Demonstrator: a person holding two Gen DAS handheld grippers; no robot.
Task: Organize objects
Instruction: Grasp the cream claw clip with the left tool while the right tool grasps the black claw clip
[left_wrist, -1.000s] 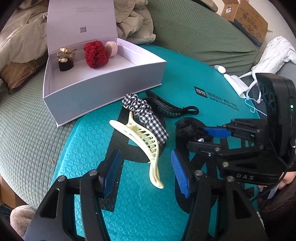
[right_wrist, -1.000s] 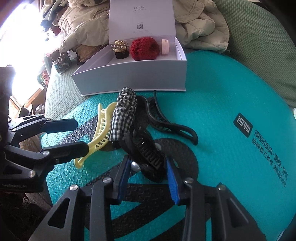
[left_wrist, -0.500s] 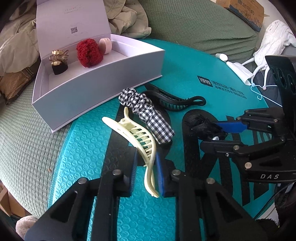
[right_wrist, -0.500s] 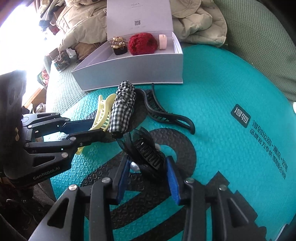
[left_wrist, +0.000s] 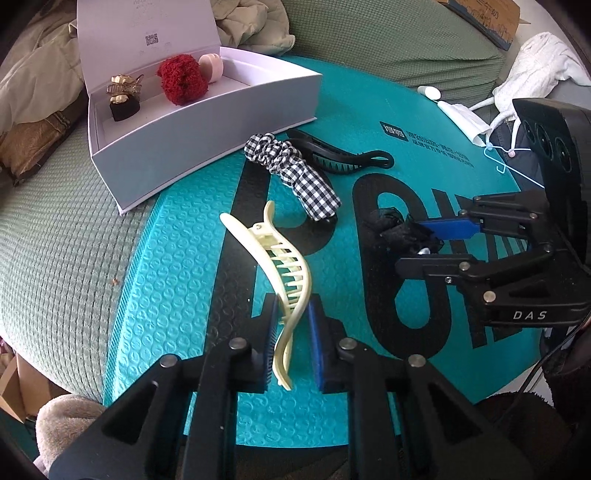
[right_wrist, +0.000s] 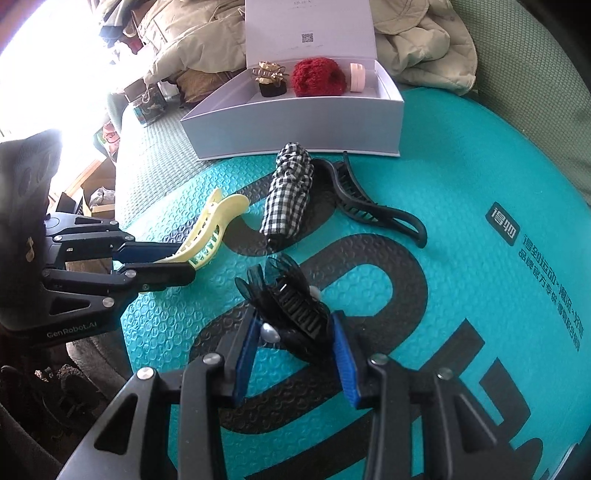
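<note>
My left gripper (left_wrist: 291, 339) is shut on the tail of a cream banana hair clip (left_wrist: 275, 254), which is raised off the teal mat (left_wrist: 177, 266); the same clip (right_wrist: 210, 229) shows in the right wrist view. My right gripper (right_wrist: 295, 343) is shut on a black lace hair clip with pearls (right_wrist: 291, 306), also seen from the left as a black lace clip (left_wrist: 399, 229). A checked scrunchie (left_wrist: 291, 171) and a black banana clip (left_wrist: 340, 157) lie on the mat. The open white box (left_wrist: 207, 136) holds a gold clip (left_wrist: 123, 90), a red scrunchie (left_wrist: 181, 79) and a pink piece (left_wrist: 211, 66).
The mat lies on a green cushioned seat (left_wrist: 55, 229). A beige jacket (right_wrist: 417, 40) is piled behind the box. White cloth and a cord (left_wrist: 517, 85) lie at the far right, with a cardboard box (left_wrist: 484, 18) beyond.
My left gripper closed on the cream clip's tail and lifted it away from the scrunchie. The right gripper kept its hold on the black lace clip and raised it slightly off the mat.
</note>
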